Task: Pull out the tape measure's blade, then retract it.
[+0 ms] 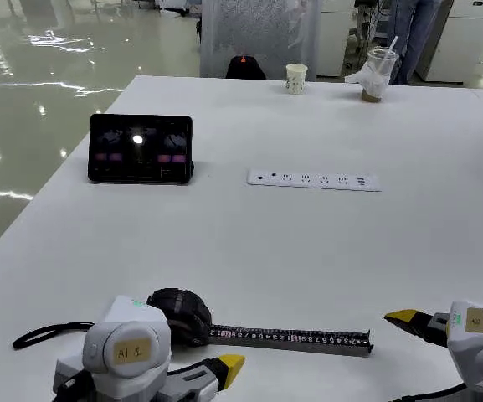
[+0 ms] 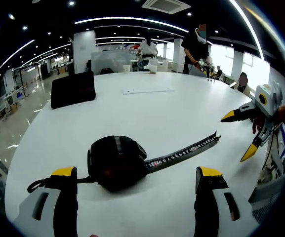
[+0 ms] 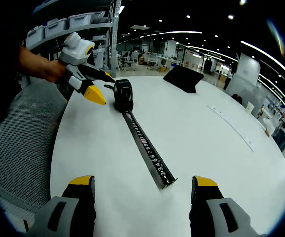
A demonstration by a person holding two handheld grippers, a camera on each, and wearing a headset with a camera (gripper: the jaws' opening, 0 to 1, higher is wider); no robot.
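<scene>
A wide white table (image 1: 308, 251) spreads out in front of me. Toward its far left, a dark tablet (image 1: 141, 148) stands propped on its edge, screen facing me. To the right of it, near the middle of the table, a long white power strip (image 1: 314, 180) lies flat.

I hold a gripper in each hand, low at the near edge of the table. My left gripper (image 2: 136, 173) is spread wide and holds nothing. My right gripper (image 3: 141, 180) is also spread wide and empty.

The tape measure (image 1: 181, 316) lies on the table close to me, on the left. Its round black case sits just ahead of my left gripper. In the left gripper view the case is centred between the two yellow-tipped jaws and a little beyond them, touching neither. The blade (image 1: 291, 338) is pulled out and lies flat on the table, running from the case to the right toward my right gripper. Its hooked end stops a little short of that gripper and points at the gap between the open jaws without touching them. A black wrist strap (image 1: 44, 333) trails from the case to the left.

At the far edge stand a paper cup (image 1: 296, 78) and, further right, a clear plastic cup (image 1: 377, 74) with a straw.
</scene>
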